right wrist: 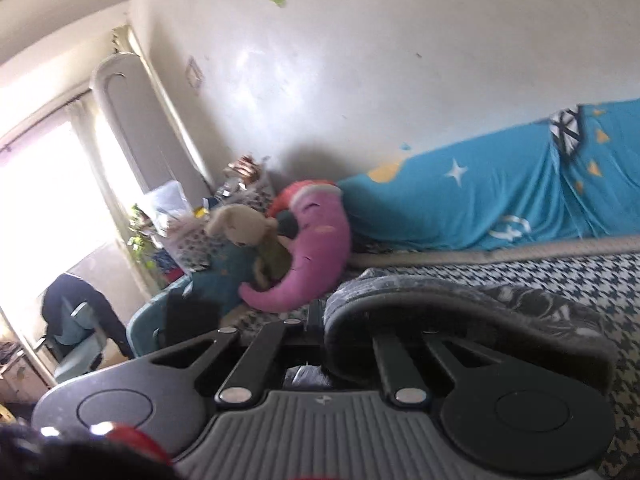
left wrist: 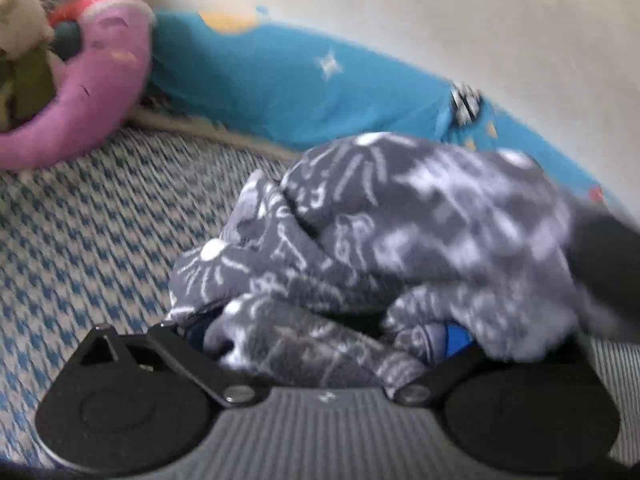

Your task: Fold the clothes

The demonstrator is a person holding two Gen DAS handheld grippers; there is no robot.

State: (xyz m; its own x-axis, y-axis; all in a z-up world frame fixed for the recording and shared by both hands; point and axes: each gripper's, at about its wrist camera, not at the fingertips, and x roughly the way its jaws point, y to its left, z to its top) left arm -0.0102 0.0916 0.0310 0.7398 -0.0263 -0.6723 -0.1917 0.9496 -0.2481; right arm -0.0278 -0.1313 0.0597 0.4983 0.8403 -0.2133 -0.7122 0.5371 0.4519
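Grey fleece with a white scribbled print makes up the one garment (left wrist: 400,232) in play, and it lies bunched in a heap on the houndstooth bedcover (left wrist: 92,232), blue and white. From the left wrist view, the left gripper (left wrist: 320,344) sits right under that heap: cloth spills down between its two arms and hides the fingertips, so I cannot tell whether the fingers are clamped on it or merely buried in it. A dark blurred shape crosses the right edge of that view, touching the garment. In the right wrist view, the right gripper (right wrist: 316,320) has its two fingers drawn close together, with a fold of the same garment (right wrist: 460,304) draped over the right-hand linkage; whether cloth is pinched at the tips cannot be made out. Behind, against the cream wall (right wrist: 360,60), I count one turquoise blanket (right wrist: 480,200) with stars, one purple moon-shaped plush (right wrist: 320,240) and one beige stuffed animal (right wrist: 240,224) leaning on it. One window (right wrist: 44,184) glares at the left.
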